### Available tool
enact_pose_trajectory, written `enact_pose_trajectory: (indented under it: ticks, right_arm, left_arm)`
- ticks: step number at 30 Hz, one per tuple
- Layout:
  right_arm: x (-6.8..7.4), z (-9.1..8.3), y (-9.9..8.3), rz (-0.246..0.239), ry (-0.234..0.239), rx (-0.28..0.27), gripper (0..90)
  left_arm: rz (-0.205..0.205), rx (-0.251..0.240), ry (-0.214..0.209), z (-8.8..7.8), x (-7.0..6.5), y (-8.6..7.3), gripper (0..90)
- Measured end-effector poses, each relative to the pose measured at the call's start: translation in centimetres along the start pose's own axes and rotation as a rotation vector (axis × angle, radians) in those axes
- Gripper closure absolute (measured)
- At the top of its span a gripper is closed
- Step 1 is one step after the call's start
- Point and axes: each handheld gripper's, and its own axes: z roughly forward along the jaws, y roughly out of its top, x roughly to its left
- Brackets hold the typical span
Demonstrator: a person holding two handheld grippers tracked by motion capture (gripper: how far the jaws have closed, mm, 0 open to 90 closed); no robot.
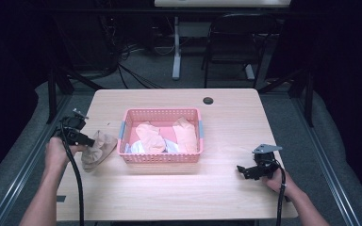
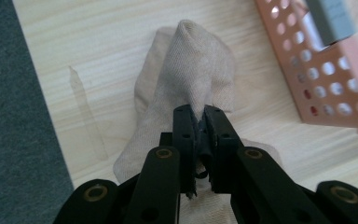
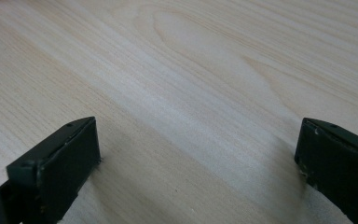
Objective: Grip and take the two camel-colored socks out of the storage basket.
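Left claw pinching beige sock beside pink basket

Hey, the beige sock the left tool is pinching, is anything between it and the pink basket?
Nothing lies on the table between the sock and the basket. The only barrier is the basket's near left wall, which the sock, held in the left tool, would probably have to be lifted over.
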Motion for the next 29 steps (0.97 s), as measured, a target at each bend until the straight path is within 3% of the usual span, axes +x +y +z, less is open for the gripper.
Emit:
enact_pose_trajectory:
  ticks: [5, 8, 13, 17, 21, 26, 28, 29]
  right_arm:
    - [0.0, 0.0, 0.0, 0.000, 0.000, -0.003, 0.0]
    - [0.0, 0.0, 0.0, 0.000, -0.001, -0.002, 0.0]
    - [0.0, 0.0, 0.0, 0.000, -0.001, -0.001, 0.0]
    - [0.0, 0.0, 0.0, 0.000, -0.001, -0.002, 0.0]
    - [0.0, 0.0, 0.0, -0.001, 0.000, -0.002, 0.0]
    - [0.0, 0.0, 0.0, -0.001, 0.000, 0.000, 0.0]
    - [0.0, 0.0, 0.0, -0.001, 0.001, -0.001, 0.0]
    - [0.0, 0.0, 0.0, -0.001, -0.001, -0.002, 0.0]
  left_arm:
    - [-0.021, 0.012, -0.013, 1.8, 0.3, -0.9, 79.4]
    - [-0.037, -0.013, -0.017, 2.0, 0.2, -1.8, 70.2]
    - [-0.062, -0.059, 0.000, 1.1, 0.0, -3.1, 32.9]
    - [-0.077, -0.103, -0.008, 0.0, -0.4, -4.8, 15.4]
    - [-0.082, -0.110, -0.003, -0.3, -1.0, -6.2, 4.2]
    - [-0.093, -0.185, 0.017, 0.0, -2.6, -9.5, 0.0]
    - [-0.064, -0.156, 0.029, 0.3, -3.0, -9.9, 0.0]
    - [-0.068, -0.158, 0.029, 0.5, -3.0, -10.1, 0.0]
